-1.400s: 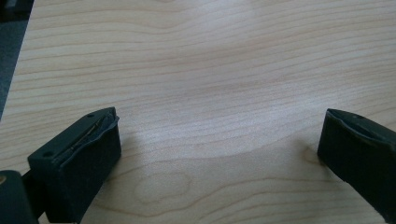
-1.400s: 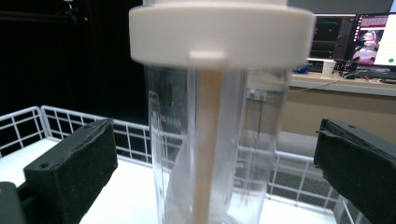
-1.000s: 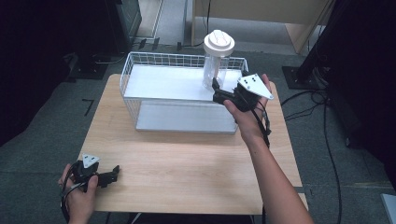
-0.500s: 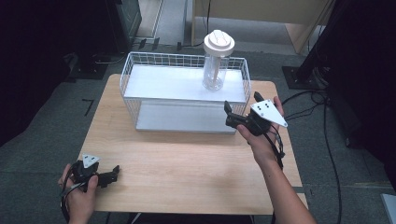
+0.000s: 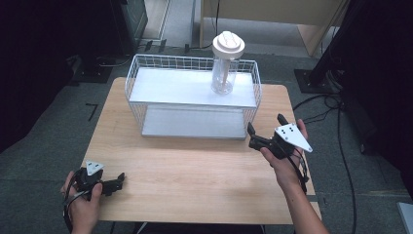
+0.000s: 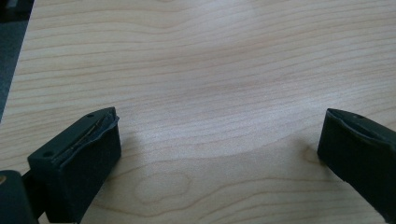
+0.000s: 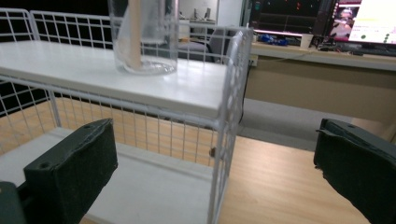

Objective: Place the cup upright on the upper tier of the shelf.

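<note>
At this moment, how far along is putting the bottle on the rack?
Done: the clear bottle stands upright on the top shelf of the wire rack. In hand: nothing; the right tongs are open, apart from the rack, and the left tongs rest open on the table. Left: apparently nothing.

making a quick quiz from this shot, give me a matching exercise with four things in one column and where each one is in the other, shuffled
Things:
1. clear jar
2. wire rack
3. left hand-held gripper
4. right hand-held gripper

Places:
A. at the table's near left corner, jaws open over bare wood
B. on the far half of the table
C. standing upright on the rack's upper shelf, at its right end
D. held off the rack's right front corner, jaws open and empty

Pairs: 1-C, 2-B, 3-A, 4-D
</note>
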`<state>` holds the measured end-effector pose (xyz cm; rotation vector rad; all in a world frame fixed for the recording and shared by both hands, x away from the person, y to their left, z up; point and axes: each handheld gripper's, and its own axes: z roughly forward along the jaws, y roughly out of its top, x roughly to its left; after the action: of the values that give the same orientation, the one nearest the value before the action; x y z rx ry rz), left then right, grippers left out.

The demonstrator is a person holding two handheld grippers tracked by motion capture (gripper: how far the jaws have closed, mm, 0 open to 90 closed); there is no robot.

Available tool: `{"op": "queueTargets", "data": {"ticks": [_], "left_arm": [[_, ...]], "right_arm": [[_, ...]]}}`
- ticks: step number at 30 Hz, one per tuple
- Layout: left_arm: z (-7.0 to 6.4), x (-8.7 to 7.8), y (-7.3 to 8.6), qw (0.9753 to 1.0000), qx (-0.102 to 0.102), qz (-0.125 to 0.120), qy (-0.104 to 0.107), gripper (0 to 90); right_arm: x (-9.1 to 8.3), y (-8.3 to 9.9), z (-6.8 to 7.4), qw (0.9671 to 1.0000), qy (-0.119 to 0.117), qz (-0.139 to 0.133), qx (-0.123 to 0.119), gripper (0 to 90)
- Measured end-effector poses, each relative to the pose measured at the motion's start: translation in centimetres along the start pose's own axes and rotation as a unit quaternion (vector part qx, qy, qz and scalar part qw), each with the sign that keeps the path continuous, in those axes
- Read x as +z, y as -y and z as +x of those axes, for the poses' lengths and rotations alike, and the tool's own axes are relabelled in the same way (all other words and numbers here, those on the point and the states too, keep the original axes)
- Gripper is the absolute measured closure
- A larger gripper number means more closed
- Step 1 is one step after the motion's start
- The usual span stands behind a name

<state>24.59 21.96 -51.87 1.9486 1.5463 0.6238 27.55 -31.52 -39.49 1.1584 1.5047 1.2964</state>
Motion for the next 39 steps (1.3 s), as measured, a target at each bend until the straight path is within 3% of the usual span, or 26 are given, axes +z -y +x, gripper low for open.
{"op": "queueTargets", "data": {"ticks": [18,34,39], "left_arm": [[0.0,0.0,0.0,1.0000,0.000,0.001,0.000,0.0],[0.0,0.0,0.0,1.0000,0.000,0.001,0.000,0.0],[0.0,0.0,0.0,1.0000,0.000,0.000,0.000,0.0]], "right_arm": [[-2.5,6.0,-3.6,0.9972,0.040,0.061,0.015,0.0],[-5.4,11.0,-6.9,0.9891,0.070,0.122,0.045,0.0],[-6.2,11.9,-7.3,0.9866,0.074,0.140,0.041,0.0]]}}
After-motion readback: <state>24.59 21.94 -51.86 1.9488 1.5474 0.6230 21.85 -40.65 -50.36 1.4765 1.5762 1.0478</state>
